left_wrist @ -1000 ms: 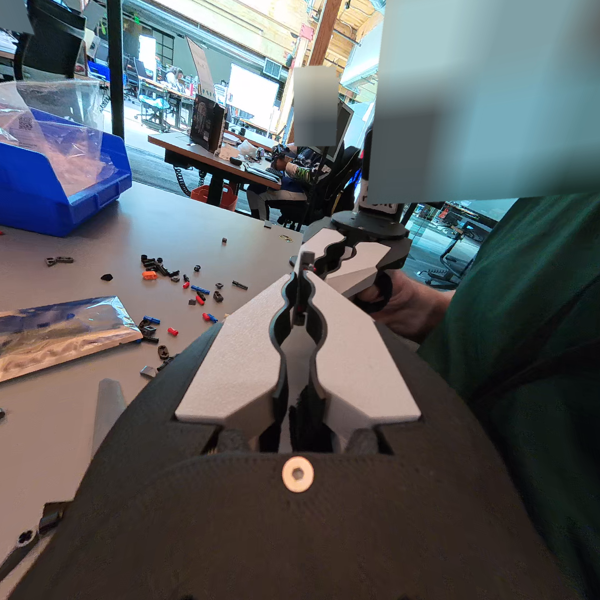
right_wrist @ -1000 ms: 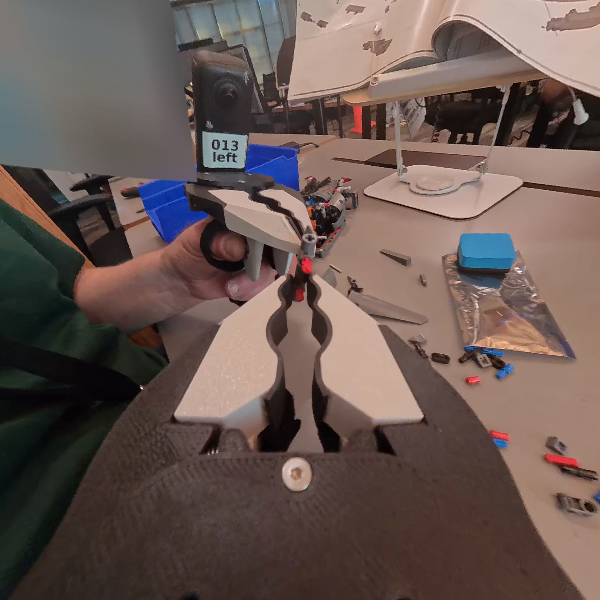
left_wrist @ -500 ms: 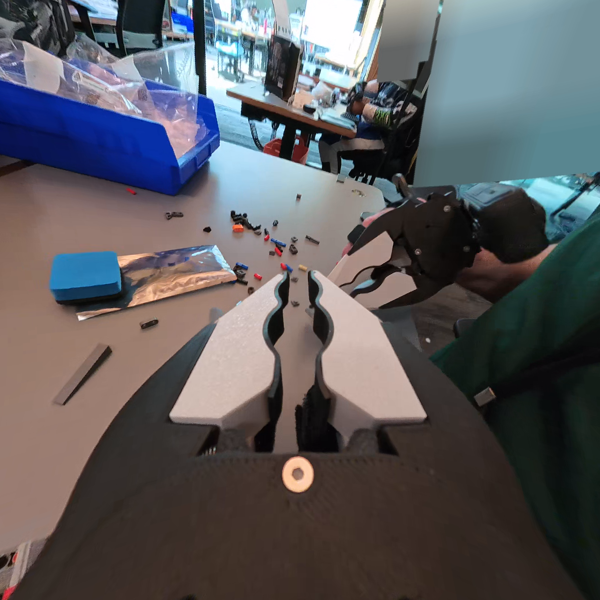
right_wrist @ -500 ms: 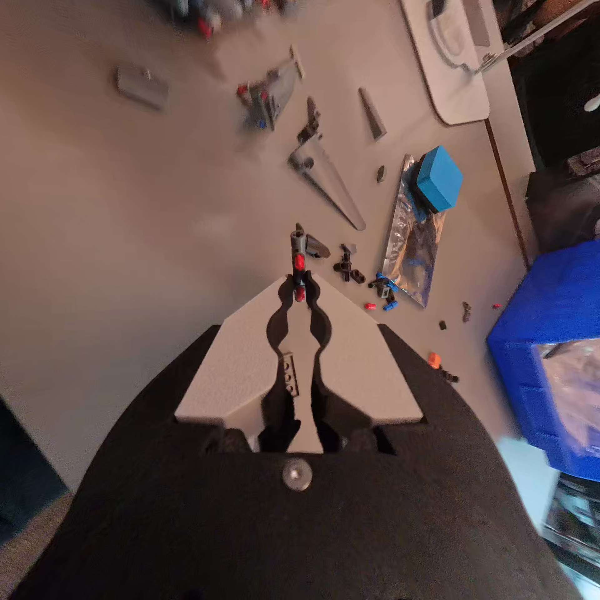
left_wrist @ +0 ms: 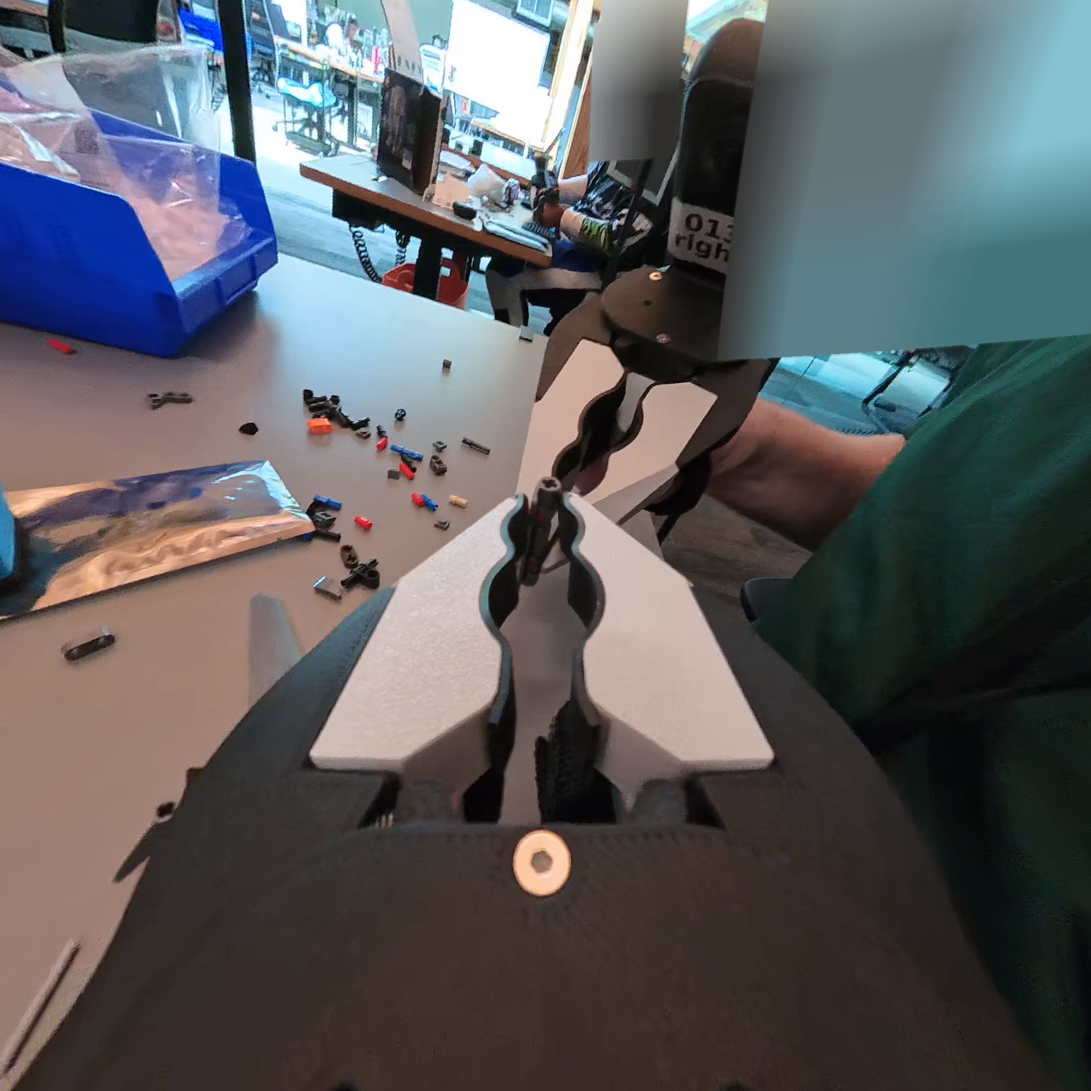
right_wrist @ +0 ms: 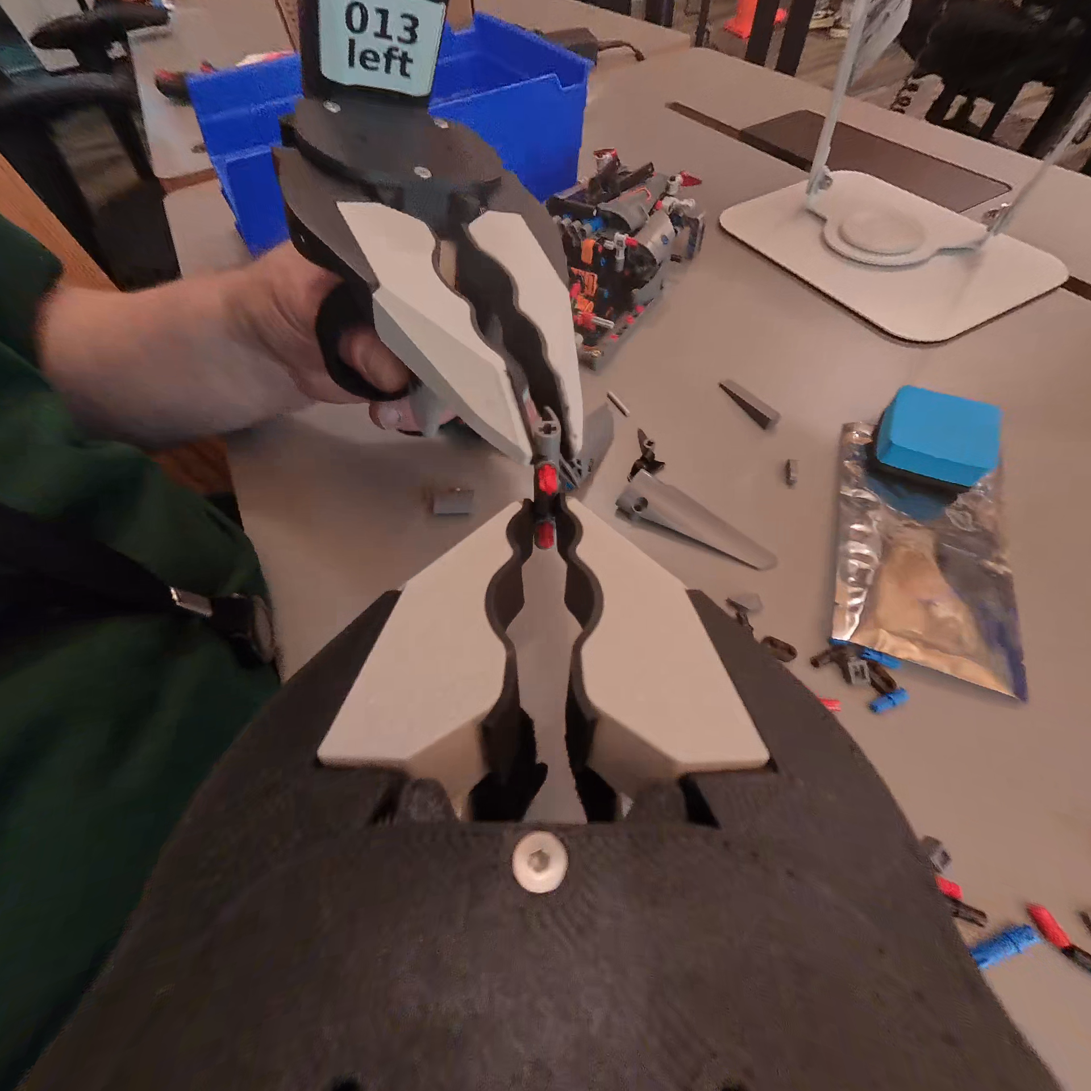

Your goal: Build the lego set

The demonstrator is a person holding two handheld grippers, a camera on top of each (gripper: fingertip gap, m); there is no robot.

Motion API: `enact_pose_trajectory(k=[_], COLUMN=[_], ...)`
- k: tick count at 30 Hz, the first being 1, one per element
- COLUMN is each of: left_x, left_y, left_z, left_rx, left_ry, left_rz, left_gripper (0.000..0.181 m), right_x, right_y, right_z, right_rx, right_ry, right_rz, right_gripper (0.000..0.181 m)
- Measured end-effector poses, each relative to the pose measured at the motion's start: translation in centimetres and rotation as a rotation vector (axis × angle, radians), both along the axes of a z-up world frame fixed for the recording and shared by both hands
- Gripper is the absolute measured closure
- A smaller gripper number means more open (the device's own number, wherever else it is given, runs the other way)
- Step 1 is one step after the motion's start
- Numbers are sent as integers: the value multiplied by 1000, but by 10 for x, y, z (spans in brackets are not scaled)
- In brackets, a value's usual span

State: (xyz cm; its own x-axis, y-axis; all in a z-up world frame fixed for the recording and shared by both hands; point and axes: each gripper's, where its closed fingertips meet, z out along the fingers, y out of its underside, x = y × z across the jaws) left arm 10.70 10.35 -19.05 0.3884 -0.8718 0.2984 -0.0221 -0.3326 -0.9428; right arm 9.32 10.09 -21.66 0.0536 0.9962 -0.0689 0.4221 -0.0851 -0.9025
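Note:
A small lego piece, a black axle with red bushes (right_wrist: 544, 502) and a grey connector (right_wrist: 549, 440) on its end, is held in the air between the two grippers. My right gripper (right_wrist: 543, 522) is shut on the axle's lower end. My left gripper (right_wrist: 552, 454) comes from the upper left and is closed around the grey connector end. In the left wrist view the piece (left_wrist: 540, 519) stands between my left gripper's tips (left_wrist: 543, 508), and the right gripper (left_wrist: 567, 472) meets it from behind. The part-built lego model (right_wrist: 626, 248) stands on the grey table (right_wrist: 767, 366).
Blue bins (right_wrist: 519, 112) (left_wrist: 118, 254) stand at the back. A foil bag (right_wrist: 921, 567) lies under a blue foam block (right_wrist: 938, 437). A grey wedge panel (right_wrist: 691, 519) and loose small pieces (left_wrist: 401, 454) lie about. A white stand base (right_wrist: 885, 254) is far right. A green sleeve is close. My two grippers' fingertips are within a few centimetres of each other. The part-built lego model (right_wrist: 626, 248) is about equally far from each gripper, around 25 cm.
Half a second ago the grippers were apart, the left empty and the right holding the piece over the table. Now they are back together, both on the piece.

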Motion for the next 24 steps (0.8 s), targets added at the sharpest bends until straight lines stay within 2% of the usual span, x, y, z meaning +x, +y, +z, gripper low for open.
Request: enact_pose_trajectory(k=[5,9,11,13,16,18,20,24], left_x=[-6,-4,0,2,-2,-10,-18,-21], left_y=[6,11,9,9,17,24,30,35], left_z=[9,15,12,12,13,21,28,34], left_rx=[26,-6,-41,-44,-39,-30,-31,-68], left_ry=[-34,-112,-120,-135,-138,-178,-217,-303], left_rz=[41,31,4,1,46,83,113,112], left_gripper=[176,175,168,176,176,176,176,177], right_x=[-1,-1,-2,-1,-2,6,20,73], right_y=[3,6,4,7,11,27,51,125], right_z=[7,11,21,26,29,30,33,17], right_rx=[-63,-72,-106,-122,-150,-124,-100,108], right_ry=[64,76,123,147,146,119,78,-278], right_rz=[-19,-24,-9,-13,-19,-71,-144,-369], right_gripper=[171,176,176,176,174,162,164,169])
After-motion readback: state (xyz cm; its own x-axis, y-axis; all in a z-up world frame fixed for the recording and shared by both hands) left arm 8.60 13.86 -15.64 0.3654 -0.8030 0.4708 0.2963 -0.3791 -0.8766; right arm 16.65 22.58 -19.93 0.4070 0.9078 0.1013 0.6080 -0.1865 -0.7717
